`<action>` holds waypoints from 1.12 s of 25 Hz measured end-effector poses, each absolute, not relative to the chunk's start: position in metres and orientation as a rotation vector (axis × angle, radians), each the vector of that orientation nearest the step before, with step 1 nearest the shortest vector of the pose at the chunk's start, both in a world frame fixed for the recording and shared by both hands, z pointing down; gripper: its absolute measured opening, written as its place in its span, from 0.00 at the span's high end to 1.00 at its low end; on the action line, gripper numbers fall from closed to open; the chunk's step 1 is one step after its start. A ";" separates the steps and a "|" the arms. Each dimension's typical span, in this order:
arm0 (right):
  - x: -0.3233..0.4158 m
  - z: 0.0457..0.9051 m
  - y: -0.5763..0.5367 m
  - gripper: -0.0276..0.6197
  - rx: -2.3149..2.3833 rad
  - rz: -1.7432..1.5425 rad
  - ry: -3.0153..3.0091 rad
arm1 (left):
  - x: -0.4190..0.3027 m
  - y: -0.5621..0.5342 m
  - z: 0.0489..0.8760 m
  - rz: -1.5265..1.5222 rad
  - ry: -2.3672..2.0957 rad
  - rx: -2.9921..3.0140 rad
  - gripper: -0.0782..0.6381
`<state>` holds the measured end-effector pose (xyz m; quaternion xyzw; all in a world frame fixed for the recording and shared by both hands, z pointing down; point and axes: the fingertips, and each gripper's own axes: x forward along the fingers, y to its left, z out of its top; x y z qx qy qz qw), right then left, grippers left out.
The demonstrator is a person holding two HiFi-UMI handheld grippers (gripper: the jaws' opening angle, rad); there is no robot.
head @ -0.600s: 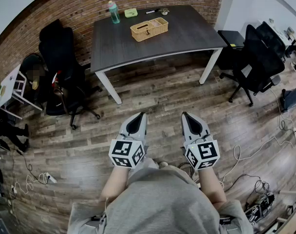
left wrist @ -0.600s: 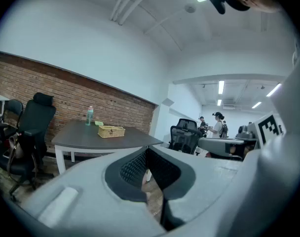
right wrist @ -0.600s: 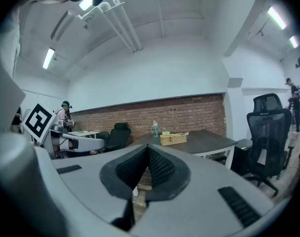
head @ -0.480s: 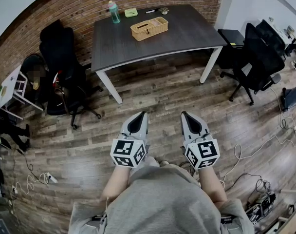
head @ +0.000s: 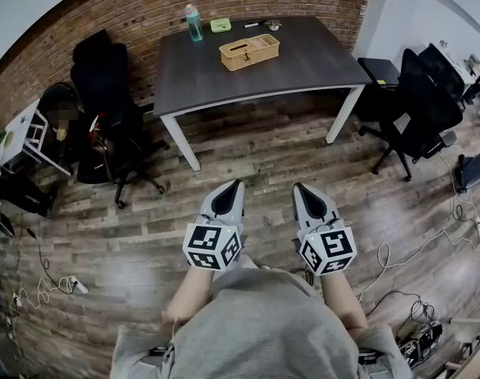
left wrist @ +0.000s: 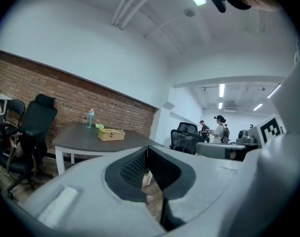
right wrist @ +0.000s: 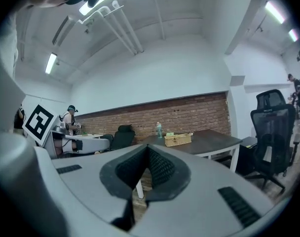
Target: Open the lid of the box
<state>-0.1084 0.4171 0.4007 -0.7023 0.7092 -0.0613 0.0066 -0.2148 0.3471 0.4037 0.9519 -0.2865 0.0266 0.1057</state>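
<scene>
Left gripper (head: 237, 183) was clenched shut, pads together, nothing between them in the left gripper view. Right gripper (head: 298, 185) was the same, jaws pressed closed and empty. Both were held low in front of the person's grey shirt (head: 260, 330), side by side but apart, tips pointing forward over the wood plank floor (head: 264, 152), marker cubes (head: 211, 246) facing up at the camera. Neither gripper touched anything. The box (head: 249, 51), a tan woven one, sat well ahead on the dark grey table (head: 311, 65), toward the table's far half, well apart from both grippers; how its lid sat was too small to tell. Behind the box near the far edge stood a teal bottle (head: 193, 22) and a small green item (head: 220, 24), plus a couple of small dark bits that couldn't be made out. Brick wall (head: 145, 6) ran behind the table. Black office chair (head: 106, 109) stood left of the table, more black chairs (head: 418, 105) on the right. Loose cables (head: 43, 290) lay on the floor at far left and lower right. The left gripper view showed people standing (left wrist: 220, 130) in a far room.
</scene>
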 end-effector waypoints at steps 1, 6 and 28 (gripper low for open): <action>-0.108 0.400 0.416 0.95 -2.186 -0.199 2.216 | -0.215 0.347 0.402 0.072 -0.846 2.804 0.86; -0.105 0.402 0.413 0.95 -2.176 -0.213 2.212 | -0.215 0.349 0.402 0.070 -0.857 2.810 0.86; -0.072 0.420 0.375 0.70 -2.154 -0.314 2.229 | -0.194 0.312 0.409 0.104 -0.865 2.811 0.62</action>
